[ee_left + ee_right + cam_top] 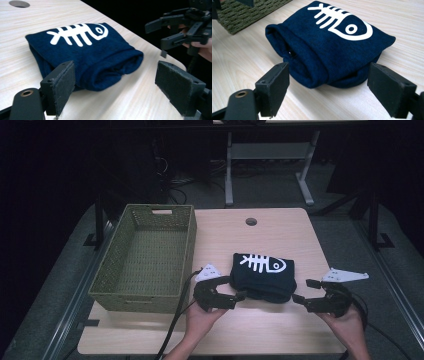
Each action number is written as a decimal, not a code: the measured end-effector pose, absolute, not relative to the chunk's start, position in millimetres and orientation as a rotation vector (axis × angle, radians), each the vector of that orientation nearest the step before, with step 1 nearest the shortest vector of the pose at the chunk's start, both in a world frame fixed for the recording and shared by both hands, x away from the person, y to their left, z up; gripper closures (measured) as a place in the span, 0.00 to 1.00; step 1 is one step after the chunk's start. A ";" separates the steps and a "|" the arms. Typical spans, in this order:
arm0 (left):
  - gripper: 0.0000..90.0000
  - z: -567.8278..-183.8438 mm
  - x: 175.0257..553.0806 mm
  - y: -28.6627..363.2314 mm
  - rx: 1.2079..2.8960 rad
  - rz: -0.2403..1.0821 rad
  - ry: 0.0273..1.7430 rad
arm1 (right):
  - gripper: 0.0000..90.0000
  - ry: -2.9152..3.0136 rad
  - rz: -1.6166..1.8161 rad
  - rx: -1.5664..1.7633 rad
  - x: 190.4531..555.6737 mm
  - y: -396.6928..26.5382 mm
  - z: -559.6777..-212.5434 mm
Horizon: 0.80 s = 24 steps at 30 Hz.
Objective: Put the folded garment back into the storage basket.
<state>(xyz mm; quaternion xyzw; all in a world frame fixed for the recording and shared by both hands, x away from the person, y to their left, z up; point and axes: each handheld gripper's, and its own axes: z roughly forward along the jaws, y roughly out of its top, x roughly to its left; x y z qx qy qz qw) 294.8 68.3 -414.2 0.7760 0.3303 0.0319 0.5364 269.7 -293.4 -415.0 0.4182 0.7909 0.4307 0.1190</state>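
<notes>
The left gripper [239, 297] is held low by the near left corner of the folded blue cloth [263, 276], with its jaws wide apart. The right gripper [303, 293] is by the near right corner of the cloth, jaws wide apart too. Each gripper points in at the cloth. A hand [201, 319] holds each one from behind.

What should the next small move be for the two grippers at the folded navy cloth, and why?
Probably ease both grippers forward so their jaws straddle the near edge of the folded navy cloth, then close. The left gripper and the right gripper both stand open at the cloth's near corners, gripping nothing, while the green woven basket sits empty beside it.
</notes>
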 end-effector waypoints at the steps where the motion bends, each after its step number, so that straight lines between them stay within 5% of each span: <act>1: 0.18 -414.1 296.6 67.6 1.848 0.075 0.790 | 0.19 2.312 1.261 1.223 272.1 -293.2 -414.8; 24: 0.18 -431.0 352.0 49.9 1.868 0.075 0.951 | 0.20 2.315 1.237 1.341 312.9 -302.6 -418.3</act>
